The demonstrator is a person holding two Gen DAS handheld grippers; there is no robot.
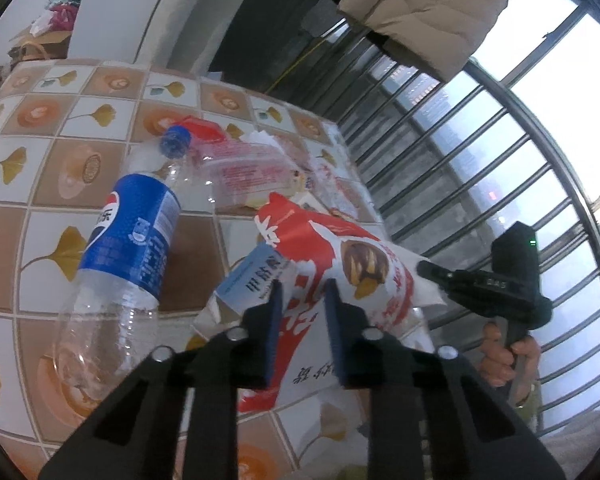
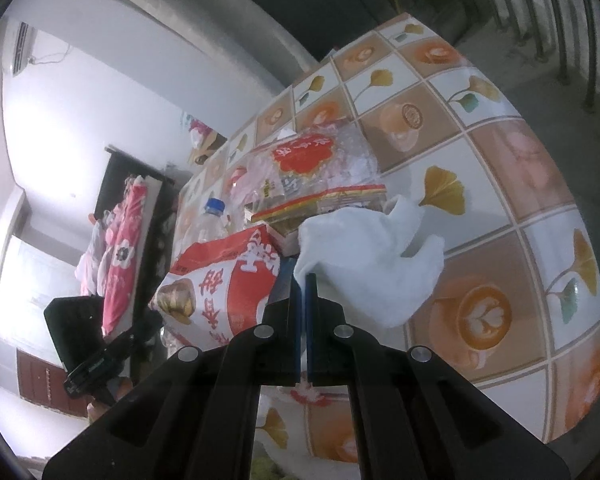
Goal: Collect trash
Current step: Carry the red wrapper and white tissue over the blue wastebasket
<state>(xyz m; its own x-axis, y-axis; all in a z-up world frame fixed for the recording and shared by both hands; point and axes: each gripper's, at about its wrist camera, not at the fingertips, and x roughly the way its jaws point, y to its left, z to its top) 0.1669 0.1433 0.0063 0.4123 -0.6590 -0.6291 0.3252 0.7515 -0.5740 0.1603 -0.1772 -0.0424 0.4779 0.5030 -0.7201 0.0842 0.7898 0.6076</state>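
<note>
Two grippers, left [image 1: 302, 292] pinching red snack bag [image 1: 332, 264], right [image 2: 303, 280] clamping white tissue [image 2: 372, 264]

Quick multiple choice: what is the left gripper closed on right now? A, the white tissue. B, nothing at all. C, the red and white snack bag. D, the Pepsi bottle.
C: in the left wrist view the left gripper pinches the red and white snack bag, while the Pepsi bottle lies untouched on the table beside it.
</note>
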